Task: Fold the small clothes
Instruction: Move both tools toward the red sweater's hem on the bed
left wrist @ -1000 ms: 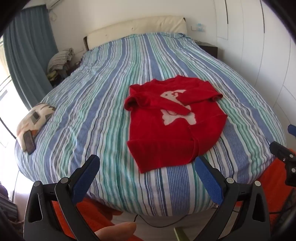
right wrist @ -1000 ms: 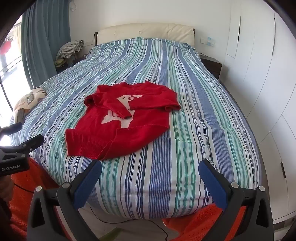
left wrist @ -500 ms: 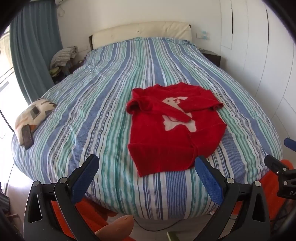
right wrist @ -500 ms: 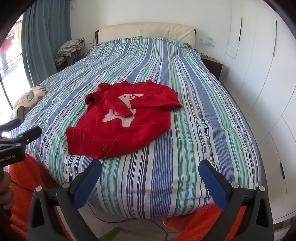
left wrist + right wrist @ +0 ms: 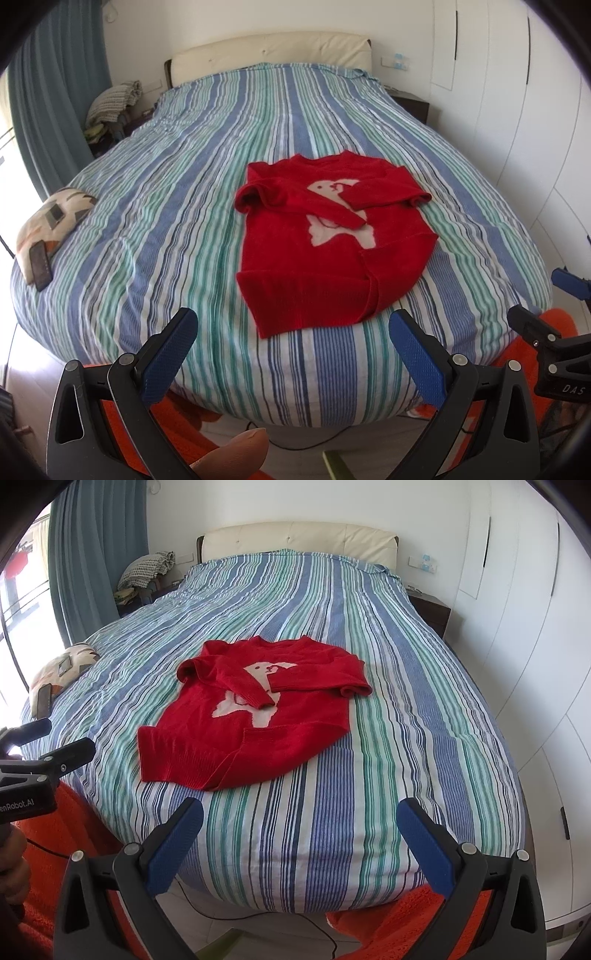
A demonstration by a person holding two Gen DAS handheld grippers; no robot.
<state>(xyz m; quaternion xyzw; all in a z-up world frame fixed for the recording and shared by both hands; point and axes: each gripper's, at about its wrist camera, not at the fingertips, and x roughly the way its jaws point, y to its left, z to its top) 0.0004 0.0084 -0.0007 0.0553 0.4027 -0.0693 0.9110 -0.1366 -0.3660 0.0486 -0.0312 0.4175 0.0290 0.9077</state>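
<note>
A bedroom, seen from the foot of the bed: I hold my left gripper (image 5: 291, 332) and my right gripper (image 5: 299, 821) side by side just short of the mattress edge, each with its blue-padded jaws spread wide and nothing between them. Both hang in the air above an orange rug (image 5: 424, 912) on the floor, touching no cloth.

The striped bedspread (image 5: 388, 709), in blue, green and white, covers the whole bed up to a cream headboard (image 5: 299, 539). On its left edge lies a patterned cushion (image 5: 51, 218) with a dark flat device (image 5: 40, 266) resting on it. A teal curtain (image 5: 96, 546) hangs at the left, a heap of folded cloth (image 5: 147, 566) sits on the far-left bedside, and white wardrobe doors (image 5: 517, 602) line the right wall beside a dark nightstand (image 5: 430, 609). Nothing lies between my grippers and the garment; the bedspread there is bare.

The red sweater (image 5: 325, 258) lies flat near the foot of the bed, slightly right of centre in the left view. Its long axis runs along the bed: hem toward me, neckline toward the headboard, the body turned a little so the hem swings leftward. Both sleeves are folded in across the chest, crossing over a white animal motif (image 5: 255, 698). The hem's right corner is doubled under.
</note>
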